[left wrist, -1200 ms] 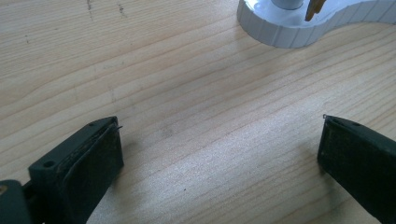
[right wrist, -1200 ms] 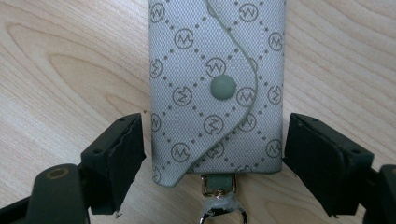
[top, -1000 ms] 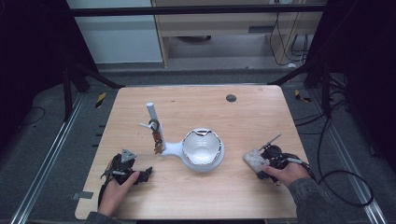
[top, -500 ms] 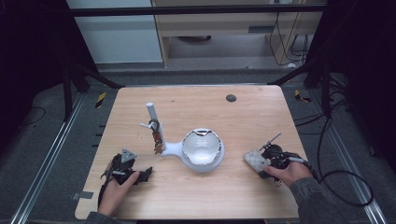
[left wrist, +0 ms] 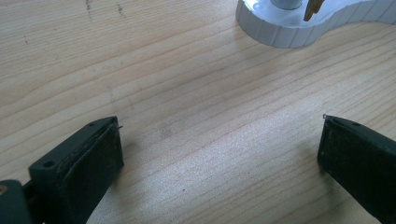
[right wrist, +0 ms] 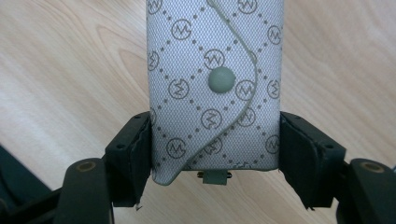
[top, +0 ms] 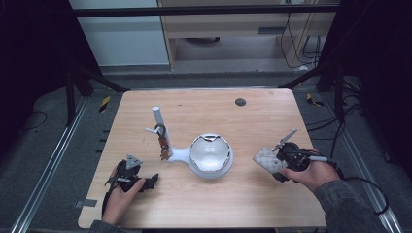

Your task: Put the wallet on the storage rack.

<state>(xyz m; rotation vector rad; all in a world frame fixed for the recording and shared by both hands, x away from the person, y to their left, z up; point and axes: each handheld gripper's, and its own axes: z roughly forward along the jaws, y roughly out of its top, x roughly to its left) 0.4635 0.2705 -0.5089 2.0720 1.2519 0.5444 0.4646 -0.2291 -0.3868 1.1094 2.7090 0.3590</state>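
A person works at a wooden tabletop [top: 252,121] with handheld tongs in each hand. The right tongs [right wrist: 215,149], near the right edge toward the near side, are clenched on a grey fabric key pouch [right wrist: 215,84] printed with a diamond lattice and round monogram marks; in the right gripper view both black jaws press its two long sides, its curved flap is fastened by a grey snap button [right wrist: 220,78], and a small metal fitting pokes from its near end. In the high view the pouch [top: 266,159] points toward the middle of the tabletop, held by the right hand [top: 311,172].

The left tongs [left wrist: 219,149], held in the left hand [top: 119,194] near the near-left corner, are released, their jaws spread wide over bare wood with nothing between them.

At the centre stands a white jewellery stand [top: 194,153]: a round bowl-shaped dish [top: 210,153] joined to a smaller base carrying an upright white post [top: 158,119], from which small dark items hang. A dark round spot [top: 240,102] lies near the far edge.
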